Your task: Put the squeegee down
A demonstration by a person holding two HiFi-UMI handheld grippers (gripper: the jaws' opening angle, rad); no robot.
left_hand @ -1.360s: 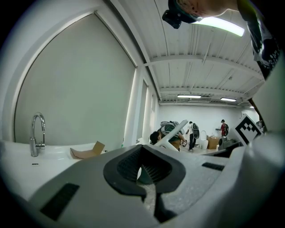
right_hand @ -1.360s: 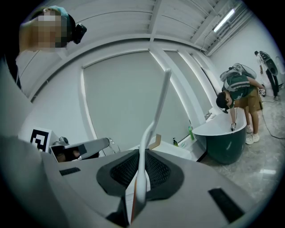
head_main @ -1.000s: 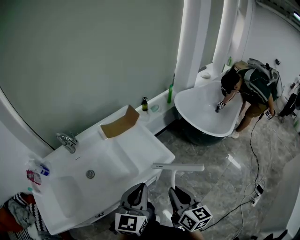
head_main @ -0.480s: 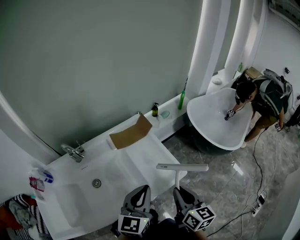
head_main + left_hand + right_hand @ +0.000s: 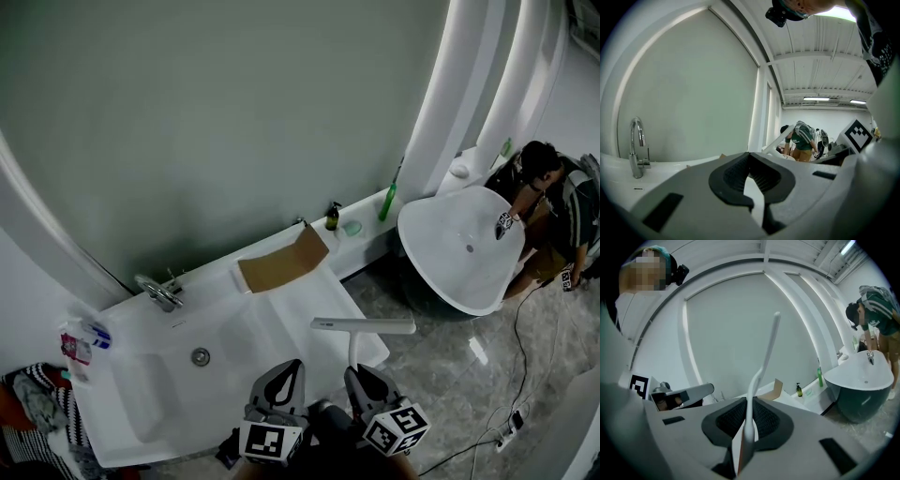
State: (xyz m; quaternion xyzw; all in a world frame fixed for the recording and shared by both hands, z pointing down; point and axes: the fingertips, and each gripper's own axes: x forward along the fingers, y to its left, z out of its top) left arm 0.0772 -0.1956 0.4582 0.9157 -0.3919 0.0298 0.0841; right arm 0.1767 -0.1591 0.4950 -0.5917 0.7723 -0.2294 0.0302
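Right gripper (image 5: 749, 425) pinches my squeegee (image 5: 761, 366) by its handle; left gripper (image 5: 749, 164) pressed together, empty. Head view alone shows the blade (image 5: 364, 325).

Left of the sink (image 5: 267, 323), a striped cloth (image 5: 42, 411) ran out of view. Packets (image 5: 81, 341) on the sink's left corner were too small to identify. In front of the sink, the handle end of the squeegee (image 5: 363, 326) lay hidden inside the right gripper (image 5: 362, 375).
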